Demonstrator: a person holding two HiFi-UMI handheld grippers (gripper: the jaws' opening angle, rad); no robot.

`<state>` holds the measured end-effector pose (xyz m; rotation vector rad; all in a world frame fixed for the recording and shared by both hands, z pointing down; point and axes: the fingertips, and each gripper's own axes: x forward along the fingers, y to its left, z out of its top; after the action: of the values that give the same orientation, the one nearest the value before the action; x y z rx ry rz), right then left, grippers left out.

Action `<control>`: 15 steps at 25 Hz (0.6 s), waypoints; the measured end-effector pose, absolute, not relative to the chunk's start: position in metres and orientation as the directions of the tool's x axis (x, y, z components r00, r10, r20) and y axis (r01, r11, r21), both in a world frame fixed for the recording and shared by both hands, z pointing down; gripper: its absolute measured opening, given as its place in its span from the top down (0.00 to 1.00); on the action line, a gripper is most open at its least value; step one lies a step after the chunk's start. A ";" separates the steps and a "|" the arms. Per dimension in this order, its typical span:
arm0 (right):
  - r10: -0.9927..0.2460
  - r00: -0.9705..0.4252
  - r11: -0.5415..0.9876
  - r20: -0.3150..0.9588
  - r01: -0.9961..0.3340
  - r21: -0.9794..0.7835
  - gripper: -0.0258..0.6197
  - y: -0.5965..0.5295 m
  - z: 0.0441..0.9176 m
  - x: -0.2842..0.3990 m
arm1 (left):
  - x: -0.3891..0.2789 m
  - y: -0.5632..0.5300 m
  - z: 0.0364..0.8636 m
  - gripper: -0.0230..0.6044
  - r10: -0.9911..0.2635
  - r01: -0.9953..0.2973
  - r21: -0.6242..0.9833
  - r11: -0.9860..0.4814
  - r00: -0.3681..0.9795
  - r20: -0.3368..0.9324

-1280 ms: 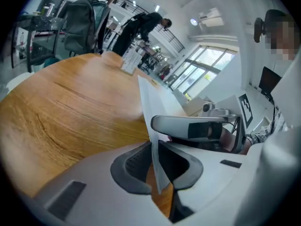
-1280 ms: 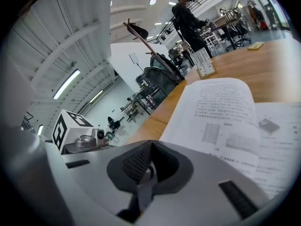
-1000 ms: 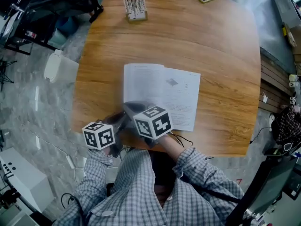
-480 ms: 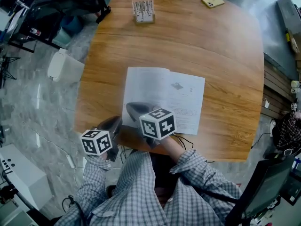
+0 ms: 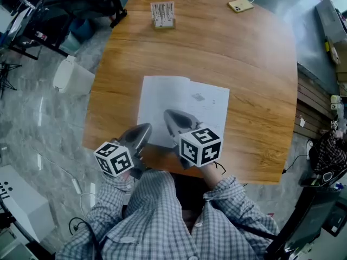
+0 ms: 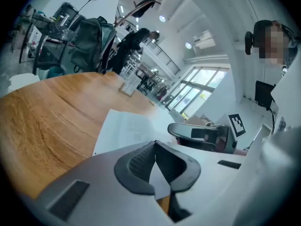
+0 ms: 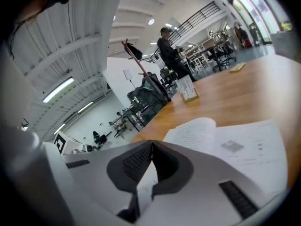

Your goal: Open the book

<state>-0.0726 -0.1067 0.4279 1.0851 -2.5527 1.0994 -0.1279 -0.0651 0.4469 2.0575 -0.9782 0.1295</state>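
Observation:
The book (image 5: 200,107) lies open and flat on the wooden table (image 5: 244,53), showing white printed pages, also seen in the left gripper view (image 6: 124,126) and the right gripper view (image 7: 244,149). My left gripper (image 5: 145,130) hangs over the book's near left corner. Its jaws have just been closing and are now shut, pads together with nothing between them (image 6: 155,147). My right gripper (image 5: 169,114) hovers above the left page near the spine, shut and empty (image 7: 151,147).
A small card rack (image 5: 162,14) and a yellow phone (image 5: 240,5) sit at the table's far edge. A thin black cable (image 5: 218,168) lies at the near edge. A white box (image 5: 70,76) stands on the floor to the left. A person (image 7: 169,51) stands far behind.
Both grippers have lifted and moved: the left one forward from the table's near edge to the book's corner, the right one rightward over the pages. The book has stayed open.

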 end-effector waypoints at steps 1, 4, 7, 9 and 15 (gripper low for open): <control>-0.587 -0.703 0.452 0.401 -0.696 -0.558 0.93 -0.107 0.422 -0.059 | -0.121 -0.067 0.443 0.95 -0.596 -0.676 0.642 -0.363 0.698 0.397; -0.671 -0.637 0.414 0.378 -0.746 -0.522 0.93 -0.108 0.401 -0.019 | -0.097 -0.070 0.425 0.95 -0.579 -0.659 0.609 -0.441 0.728 0.368; -0.721 -0.580 0.411 0.380 -0.799 -0.439 0.93 -0.100 0.389 0.014 | -0.070 -0.073 0.404 0.95 -0.552 -0.622 0.580 -0.527 0.769 0.323; -0.741 -0.548 0.400 0.388 -0.825 -0.399 0.93 -0.089 0.385 0.033 | -0.056 -0.074 0.392 0.95 -0.543 -0.597 0.575 -0.559 0.788 0.291; -0.832 -0.407 0.267 0.378 -0.890 -0.369 0.93 -0.066 0.361 0.089 | -0.029 -0.076 0.353 0.95 -0.543 -0.563 0.531 -0.633 0.812 0.214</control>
<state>0.0893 -0.0656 0.3611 1.6466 -2.4128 0.8182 -0.0287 -0.0761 0.3533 2.3990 -0.8122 0.0452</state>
